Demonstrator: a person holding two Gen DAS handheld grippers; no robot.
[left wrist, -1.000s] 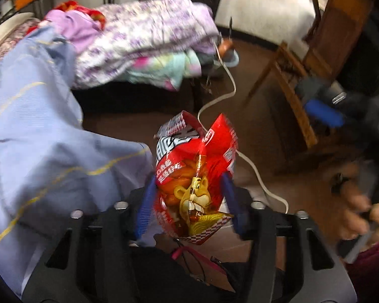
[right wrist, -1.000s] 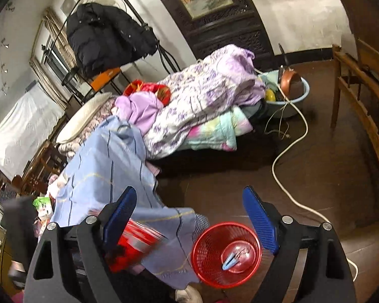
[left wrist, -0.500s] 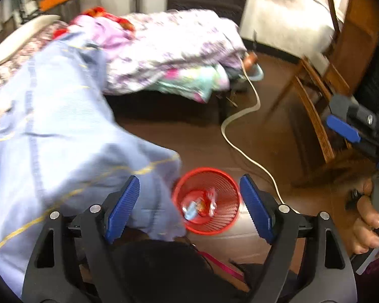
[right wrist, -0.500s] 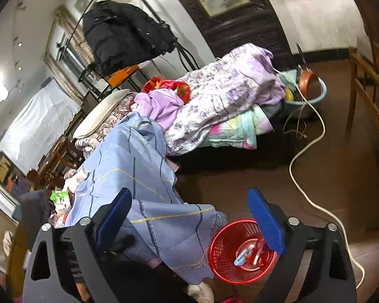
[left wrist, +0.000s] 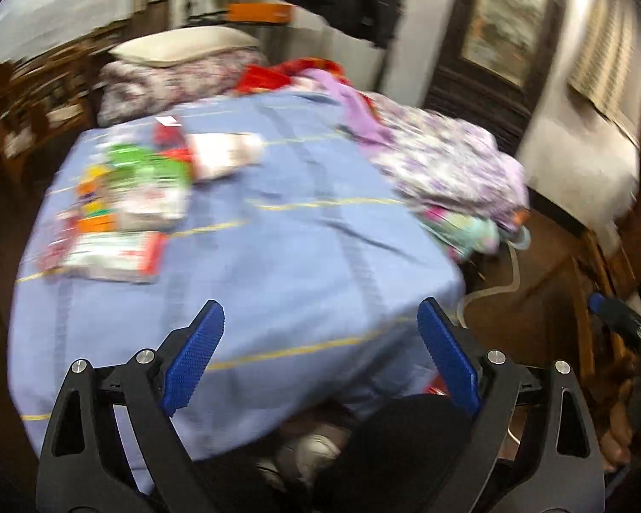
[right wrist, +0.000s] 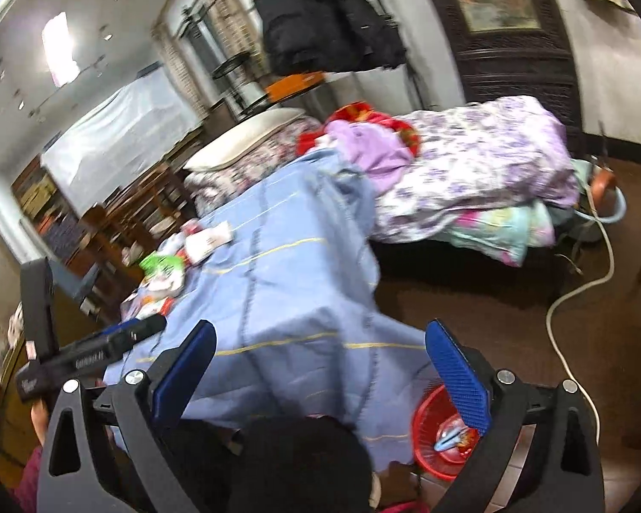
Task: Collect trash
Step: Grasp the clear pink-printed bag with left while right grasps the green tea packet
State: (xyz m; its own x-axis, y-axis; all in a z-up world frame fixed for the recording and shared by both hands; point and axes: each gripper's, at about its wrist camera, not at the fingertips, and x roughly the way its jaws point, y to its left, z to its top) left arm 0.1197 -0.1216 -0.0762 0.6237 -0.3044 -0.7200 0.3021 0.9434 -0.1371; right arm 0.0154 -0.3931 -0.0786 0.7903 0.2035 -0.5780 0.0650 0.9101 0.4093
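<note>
Left wrist view is blurred: a heap of wrappers (left wrist: 119, 209) lies on the blue sheet (left wrist: 277, 265) covering the bed, up and left of the left gripper (left wrist: 320, 355), whose jaws are opening with nothing between them. Right of that sheet, in the right wrist view, the right gripper (right wrist: 320, 380) stands wide and empty, and the red basket (right wrist: 427, 423) sits on the floor at the sheet's lower right edge, trash inside.
</note>
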